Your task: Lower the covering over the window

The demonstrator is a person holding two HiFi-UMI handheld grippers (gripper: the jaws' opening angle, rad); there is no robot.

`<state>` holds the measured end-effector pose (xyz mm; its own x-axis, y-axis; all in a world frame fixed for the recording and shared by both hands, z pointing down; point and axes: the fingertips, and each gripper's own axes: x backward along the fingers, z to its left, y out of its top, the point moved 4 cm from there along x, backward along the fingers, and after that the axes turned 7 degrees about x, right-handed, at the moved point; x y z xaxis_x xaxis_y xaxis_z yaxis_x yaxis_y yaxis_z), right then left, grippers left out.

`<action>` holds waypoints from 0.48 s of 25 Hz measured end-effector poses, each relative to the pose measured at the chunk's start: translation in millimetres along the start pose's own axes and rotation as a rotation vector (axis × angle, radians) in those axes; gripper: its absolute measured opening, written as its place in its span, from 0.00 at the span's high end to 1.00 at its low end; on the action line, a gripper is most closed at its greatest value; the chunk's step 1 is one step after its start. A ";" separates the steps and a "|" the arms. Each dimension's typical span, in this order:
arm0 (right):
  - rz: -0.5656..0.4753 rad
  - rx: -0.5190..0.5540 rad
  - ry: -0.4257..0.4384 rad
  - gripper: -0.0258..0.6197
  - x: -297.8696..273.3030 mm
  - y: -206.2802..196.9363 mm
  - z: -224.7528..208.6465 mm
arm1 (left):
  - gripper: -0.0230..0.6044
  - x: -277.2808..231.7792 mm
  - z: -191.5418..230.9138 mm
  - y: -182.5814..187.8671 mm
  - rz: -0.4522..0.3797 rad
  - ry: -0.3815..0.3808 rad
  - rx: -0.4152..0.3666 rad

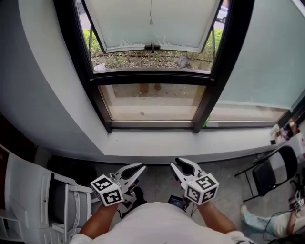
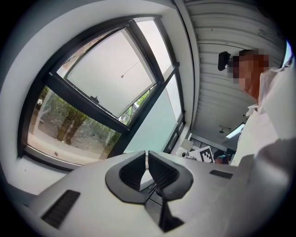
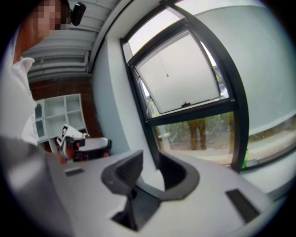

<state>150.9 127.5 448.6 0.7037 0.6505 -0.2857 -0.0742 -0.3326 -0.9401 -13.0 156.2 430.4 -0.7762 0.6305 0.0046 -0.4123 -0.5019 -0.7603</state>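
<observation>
Starting at the tongs: how does each pair stand? — Student

The left tongs (image 1: 139, 167) have their jaws closed together with nothing between them. The right tongs (image 1: 177, 163) have their jaws parted, and the gap between them is empty. Both are held low before the person's torso (image 1: 157, 224), side by side and apart from one another, tips directed toward the window sill (image 1: 190, 143). — Legend

And the covering to be lowered? — Student

A thin pull cord (image 1: 151, 14) hangs before the upper sash (image 1: 119, 24), which is pale, frosted and tilted outward. The cord's small end piece sits high in the opening. The covering's own fabric cannot be made out in any view. Beneath the sash lies the clear lower pane (image 1: 152, 102). Cord and window are well apart from both tongs. A black folding chair (image 1: 269, 174) stands on the floor (image 1: 224, 167) at the right, and white furniture (image 1: 28, 190) stands at the left. — Legend
</observation>
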 end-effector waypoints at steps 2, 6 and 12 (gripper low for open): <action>-0.016 0.011 -0.013 0.79 -18.9 10.8 -2.3 | 0.93 -1.3 15.4 16.8 0.007 -0.009 -0.006; -0.031 0.015 -0.044 0.79 -56.9 27.0 -6.4 | 0.93 -1.6 47.0 46.0 0.026 -0.020 -0.017; -0.027 0.010 -0.076 0.79 -106.2 40.9 -5.3 | 0.93 2.5 88.8 79.6 0.049 -0.033 -0.032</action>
<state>76.9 41.2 441.5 0.6500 0.7093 -0.2728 -0.0631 -0.3073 -0.9495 -90.1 65.2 427.7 -0.8105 0.5856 -0.0124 -0.3582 -0.5124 -0.7805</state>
